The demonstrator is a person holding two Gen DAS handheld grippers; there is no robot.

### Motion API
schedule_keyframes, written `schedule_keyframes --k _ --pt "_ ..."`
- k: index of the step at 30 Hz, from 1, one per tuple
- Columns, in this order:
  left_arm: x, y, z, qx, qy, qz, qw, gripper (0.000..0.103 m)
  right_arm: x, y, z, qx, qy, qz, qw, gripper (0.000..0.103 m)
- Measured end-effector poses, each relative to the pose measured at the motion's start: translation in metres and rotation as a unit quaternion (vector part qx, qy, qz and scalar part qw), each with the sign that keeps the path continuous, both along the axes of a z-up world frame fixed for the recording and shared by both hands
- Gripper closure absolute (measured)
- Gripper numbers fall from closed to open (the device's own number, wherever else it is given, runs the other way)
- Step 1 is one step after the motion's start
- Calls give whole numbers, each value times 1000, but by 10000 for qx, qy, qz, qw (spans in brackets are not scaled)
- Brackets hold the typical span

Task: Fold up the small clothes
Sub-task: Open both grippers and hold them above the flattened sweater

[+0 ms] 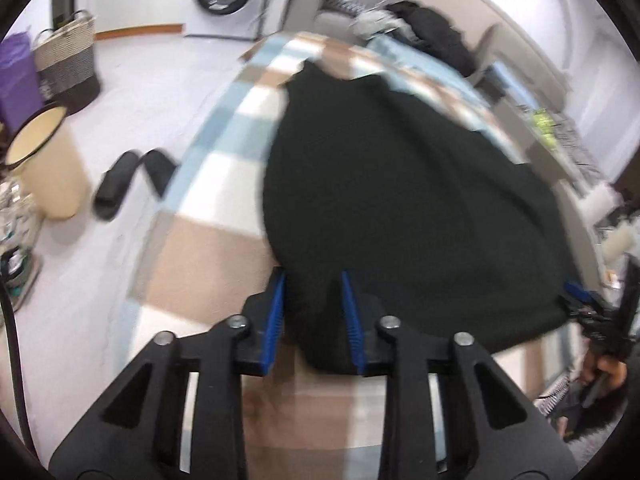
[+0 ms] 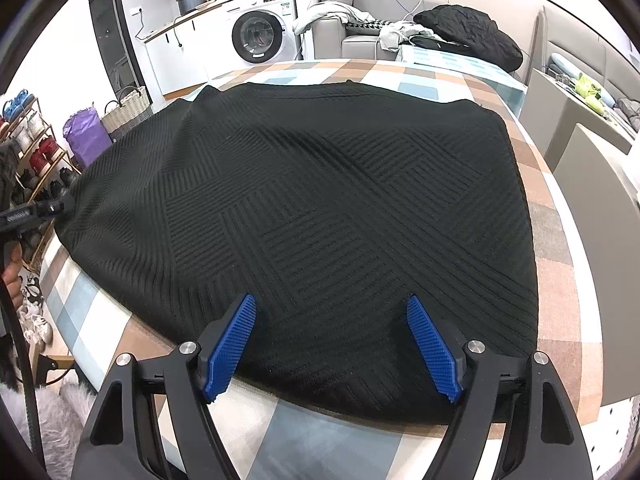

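Checked cloth covers the surface [image 2: 552,216]; washing machine [image 2: 260,36] behind, its label too small to read. Black knit sweater [image 2: 320,200] lies spread flat. Left claw [image 1: 313,312] pinches its near edge. Right claw [image 2: 332,344] gapes wide over hem, gripping nothing. Slippers [image 1: 128,180] only in left view.

Garment spread on the checked cloth, a gripper at each near corner.

The garment [image 2: 320,208] lies flat on the checked cloth [image 2: 552,240], which shows around it on every side. The left gripper [image 1: 313,280] sits at the garment's near left corner with fabric between its fingers; the right gripper [image 2: 332,304] stands over the near edge, fingers spread and apart from each other. Beyond the cloth's far edge stands a washing machine [image 2: 258,38], with a sofa [image 2: 360,42] to its right carrying a jacket [image 2: 472,32]. A woven basket [image 2: 128,110] stands on the floor at left.
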State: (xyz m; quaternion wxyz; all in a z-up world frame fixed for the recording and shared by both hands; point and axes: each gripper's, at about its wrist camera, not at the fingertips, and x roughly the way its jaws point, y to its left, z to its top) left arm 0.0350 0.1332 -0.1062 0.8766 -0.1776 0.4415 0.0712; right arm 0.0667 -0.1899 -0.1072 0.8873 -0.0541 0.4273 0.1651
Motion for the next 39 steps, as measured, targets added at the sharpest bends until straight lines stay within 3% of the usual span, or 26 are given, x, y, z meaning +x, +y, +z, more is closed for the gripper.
schedule_keyframes --k 5,11,14,18,20,25,28,33,39 --pt "-2 2 9 292 -21 198 9994 79 8 -9 7 110 -83 -430 9990 23" --pt "19 -15 41 259 -543 -175 9980 79 40 -11 14 137 -51 -848 9963 24" --pt "56 -37 48 248 -663 -518 9961 67 64 -10 22 273 -110 -990 9947 29" --pt "111 -67 38 200 -529 -953 9938 64 101 -3 28 456 -91 -1186 9918 33" --pt "135 -82 30 201 -361 -1112 9929 64 116 14 27 472 -135 -929 9945 36" --pt "190 -106 1 286 19 -1508 9881 64 131 50 14 -147 -56 -403 9991 41" --pt "198 -108 -5 435 -33 -1516 9875 63 139 46 8 -242 1 -522 9983 43" --pt "198 -101 -1 356 17 -1480 9883 63 155 5 9 -353 113 -1413 9893 43" --pt "210 -115 7 246 -134 -1732 9845 61 148 8 16 218 155 -969 9949 43"
